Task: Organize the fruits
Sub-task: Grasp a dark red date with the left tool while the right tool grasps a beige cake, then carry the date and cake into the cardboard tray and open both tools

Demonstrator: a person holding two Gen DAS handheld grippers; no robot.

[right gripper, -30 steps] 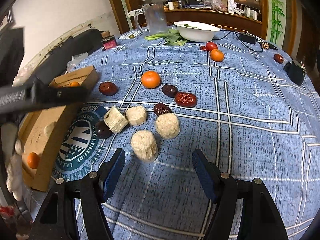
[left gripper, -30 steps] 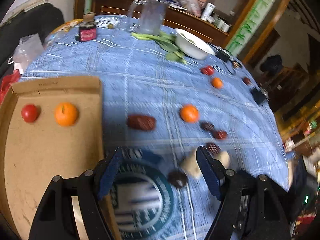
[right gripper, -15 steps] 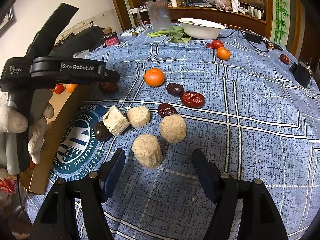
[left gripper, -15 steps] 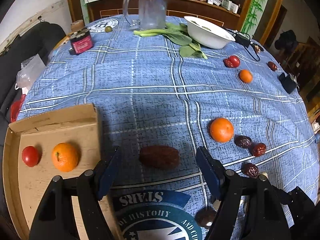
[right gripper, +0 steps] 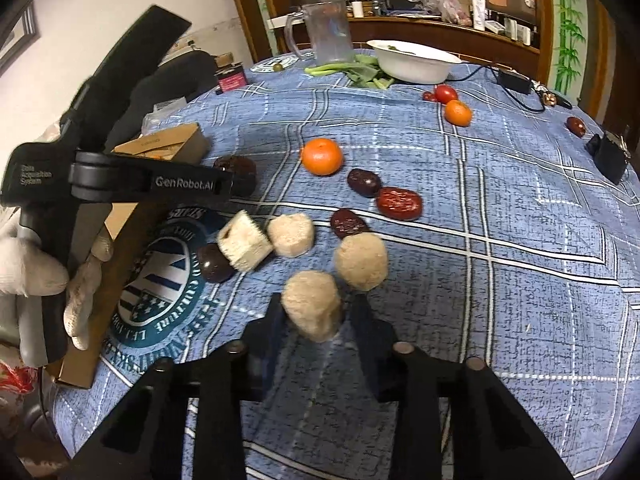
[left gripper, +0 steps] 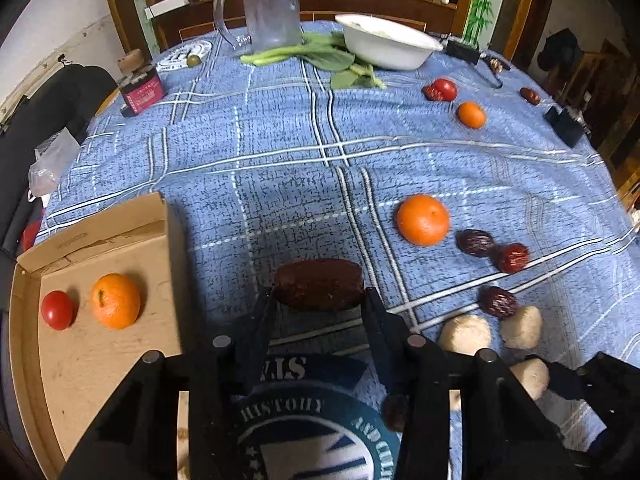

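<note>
My left gripper [left gripper: 320, 300] is shut on a large dark red date [left gripper: 319, 283] on the blue checked cloth, just right of the cardboard tray [left gripper: 24, 352]. The tray holds a tomato [left gripper: 57, 309] and an orange [left gripper: 116, 300]. My right gripper [right gripper: 314, 316] is shut on a beige fibrous chunk [right gripper: 312, 310] at the table's near side. The left gripper's body [right gripper: 116, 184] shows in the right wrist view, with the date [right gripper: 236, 170] at its tip. An orange [left gripper: 423, 220] and small dates [left gripper: 476, 242] lie to the right.
More beige chunks [right gripper: 361, 256] and dates [right gripper: 399, 203] lie around the right gripper. Far back stand a white bowl [left gripper: 386, 46], a clear pitcher [left gripper: 272, 12], greens [left gripper: 320, 56], a red jar [left gripper: 142, 90], a tomato [left gripper: 444, 89] and a small orange [left gripper: 471, 115].
Both grippers went from open to shut. The left moved forward and closed on the large date; the right moved forward and closed on the nearest beige chunk.
</note>
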